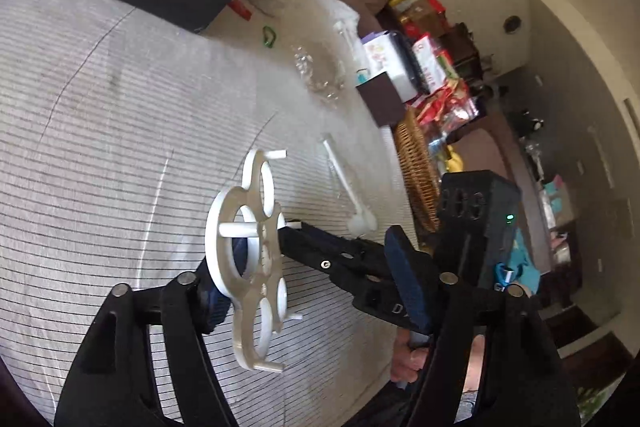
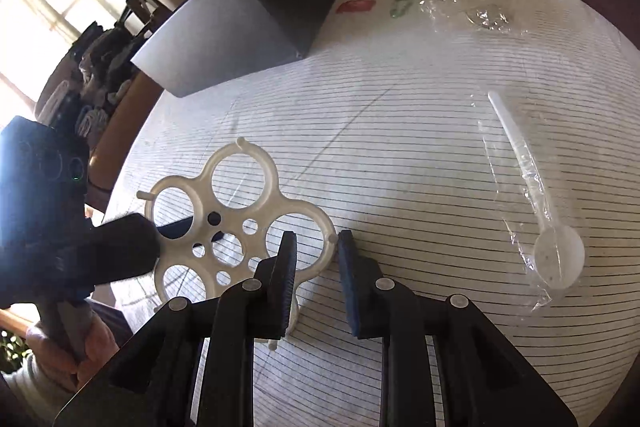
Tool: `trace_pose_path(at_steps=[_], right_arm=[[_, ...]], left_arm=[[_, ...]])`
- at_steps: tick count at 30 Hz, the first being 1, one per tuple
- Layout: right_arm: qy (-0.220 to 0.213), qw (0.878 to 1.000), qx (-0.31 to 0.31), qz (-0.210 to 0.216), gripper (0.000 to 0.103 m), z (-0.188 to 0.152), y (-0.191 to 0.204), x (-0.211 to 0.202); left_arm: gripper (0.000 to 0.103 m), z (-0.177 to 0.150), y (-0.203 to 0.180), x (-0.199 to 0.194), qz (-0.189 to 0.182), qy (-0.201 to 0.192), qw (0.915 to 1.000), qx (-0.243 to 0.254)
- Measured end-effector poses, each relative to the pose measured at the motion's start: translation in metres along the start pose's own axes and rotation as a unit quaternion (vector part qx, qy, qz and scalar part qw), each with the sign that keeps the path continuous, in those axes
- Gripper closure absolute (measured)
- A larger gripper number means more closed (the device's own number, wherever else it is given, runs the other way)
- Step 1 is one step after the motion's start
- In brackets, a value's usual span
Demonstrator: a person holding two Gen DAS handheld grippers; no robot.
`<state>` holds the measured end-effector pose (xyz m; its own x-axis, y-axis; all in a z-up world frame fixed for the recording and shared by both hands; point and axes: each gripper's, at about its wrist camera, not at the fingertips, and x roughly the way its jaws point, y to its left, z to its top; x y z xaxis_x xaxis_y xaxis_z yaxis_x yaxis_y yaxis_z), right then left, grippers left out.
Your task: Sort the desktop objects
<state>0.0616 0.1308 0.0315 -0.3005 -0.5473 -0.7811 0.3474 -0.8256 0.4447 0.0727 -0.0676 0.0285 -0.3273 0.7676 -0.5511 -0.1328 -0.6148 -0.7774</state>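
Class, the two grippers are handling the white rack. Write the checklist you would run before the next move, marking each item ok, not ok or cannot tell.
1. Right gripper shut on the white rack at its rim: ok.
2. Left gripper also gripping the rack: not ok; its jaws stand open, with the rack against one finger only.
3. Rack lifted off the striped cloth: cannot tell.
4. Wrapped spoon apart from the rack: ok.
5. Dark box apart from the rack: ok.
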Motion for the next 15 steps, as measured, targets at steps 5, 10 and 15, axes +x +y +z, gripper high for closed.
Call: trace_pose_path(at_steps=[5, 10, 15], right_arm=[[0.004, 1.0, 0.015, 0.002, 0.082, 0.002, -0.006, -0.001], [0.002, 1.0, 0.024, 0.001, 0.073, 0.002, -0.01, -0.006], [-0.028, 0.997, 0.061, 0.037, 0.053, 0.006, -0.02, -0.021]], left_arm=[[0.092, 0.002, 0.016, 0.001, 0.02, 0.005, 0.9992, -0.033], [0.097, 0.003, 0.022, -0.004, -0.008, 0.001, 0.9985, -0.054], [0.096, 0.006, 0.017, -0.013, -0.093, -0.011, 0.993, -0.072]])
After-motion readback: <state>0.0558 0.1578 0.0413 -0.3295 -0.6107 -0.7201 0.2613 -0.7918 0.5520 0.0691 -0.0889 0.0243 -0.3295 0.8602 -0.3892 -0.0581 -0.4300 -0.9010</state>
